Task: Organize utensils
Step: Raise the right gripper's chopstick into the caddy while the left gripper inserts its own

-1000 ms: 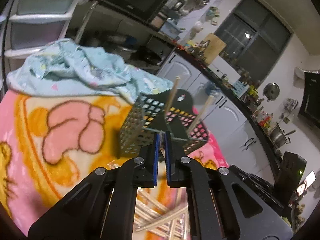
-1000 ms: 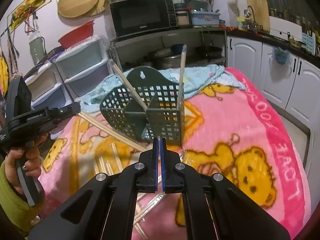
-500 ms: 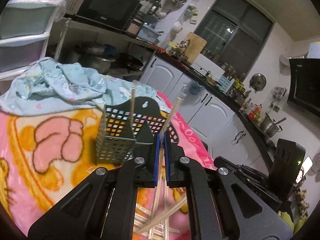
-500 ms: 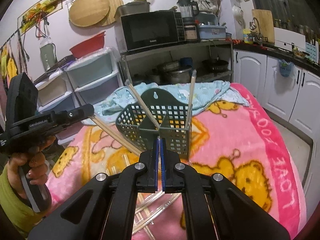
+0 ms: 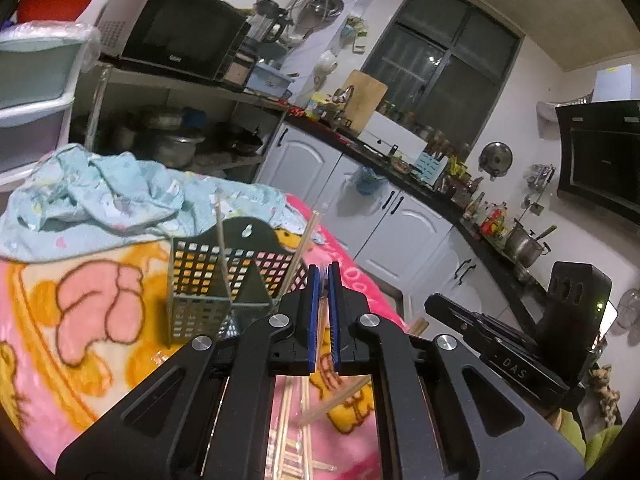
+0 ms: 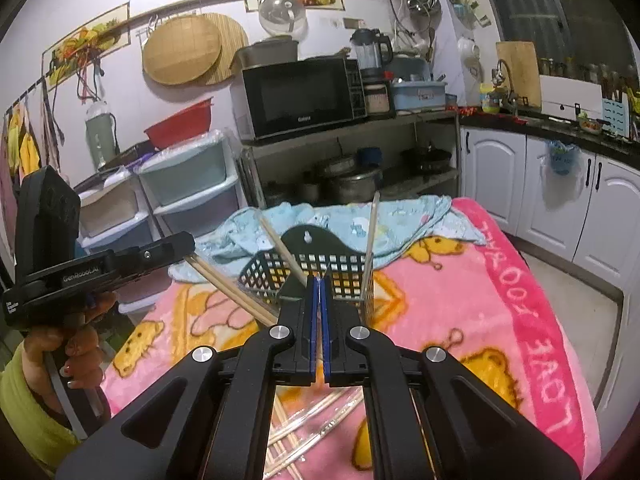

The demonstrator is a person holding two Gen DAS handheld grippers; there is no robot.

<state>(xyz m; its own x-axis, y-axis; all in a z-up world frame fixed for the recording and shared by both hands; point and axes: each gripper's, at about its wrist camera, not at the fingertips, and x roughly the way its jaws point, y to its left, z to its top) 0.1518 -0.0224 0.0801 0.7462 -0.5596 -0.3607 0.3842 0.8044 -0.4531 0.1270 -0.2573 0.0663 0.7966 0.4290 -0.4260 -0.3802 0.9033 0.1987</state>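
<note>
On the pink cartoon blanket (image 6: pixel 520 320) that covers the table, the dark perforated utensil basket (image 5: pixel 208 276) stands upright, two chopsticks already leaning in its compartments; it is my landmark. I judge the step in hand to be carrying the next chopsticks to it: to do it well I should bring the tips over the open top of one compartment, tilt the sticks nearly upright, and part the jaws only once the lower ends are inside the wall, so nothing catches on the centre divider.

My left gripper (image 5: pixel 323 280) hovers just in front of the basket, above its rim, its blue pads closed on thin chopsticks (image 6: pixel 228 286); from the right wrist view these run from that gripper down toward the basket's left front. My left hand (image 6: pixel 76 356) wraps the handle, the gripper levelled at the basket from its left.

My right gripper (image 6: pixel 319 292) hangs in front of the basket's centre, jaws drawn nearly together; I cannot tell whether anything thin sits between them.

The loose chopsticks (image 6: pixel 316 416) lie scattered on the blanket in front of the basket, beneath both grippers, some in clear wrappers.
</note>
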